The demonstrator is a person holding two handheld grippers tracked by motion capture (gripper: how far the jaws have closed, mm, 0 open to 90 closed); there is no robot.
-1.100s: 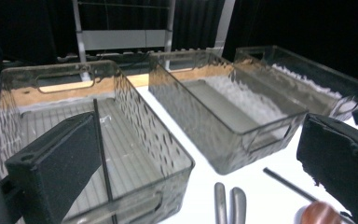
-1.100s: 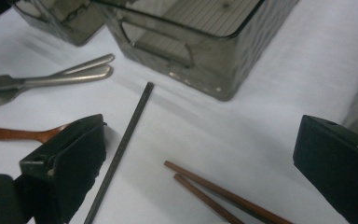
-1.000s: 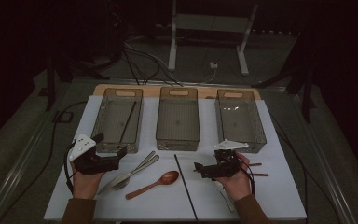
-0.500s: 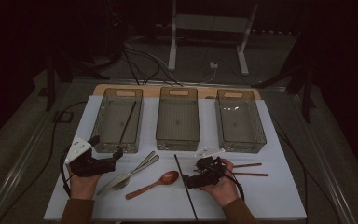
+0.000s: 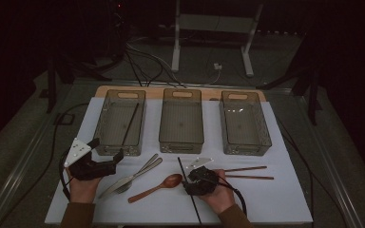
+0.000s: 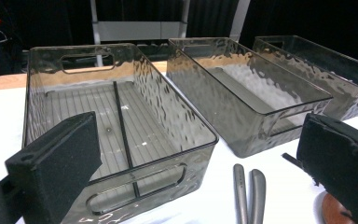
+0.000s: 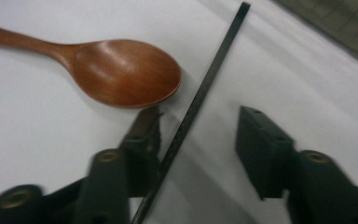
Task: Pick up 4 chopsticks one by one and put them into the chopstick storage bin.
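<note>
A black chopstick [image 7: 210,70] lies on the white table sheet between my right gripper's [image 7: 198,116] jaws. It runs close along the left pad while the right pad stands apart from it. These jaws have just been closing, and they do not clamp the stick. A wooden spoon [image 7: 121,70] rests just beyond the left jaw. In the high view the right gripper [image 5: 190,182] sits low over the black chopstick [image 5: 182,167], beside the spoon [image 5: 158,186]. My left gripper [image 5: 108,150] is open near the left bin [image 5: 105,142], with nothing between its jaws [image 6: 196,135].
Three clear bins stand in a row: the left bin [image 6: 177,107] holds another black chopstick [image 6: 121,121], then the middle [image 5: 181,142] and right [image 5: 245,147] bins. Metal cutlery [image 5: 132,175] lies left of the spoon. Two brown chopsticks [image 5: 247,173] lie right of my right hand.
My right gripper has moved left and down over the black chopstick, and its jaws have narrowed around it. The left gripper has stayed in place.
</note>
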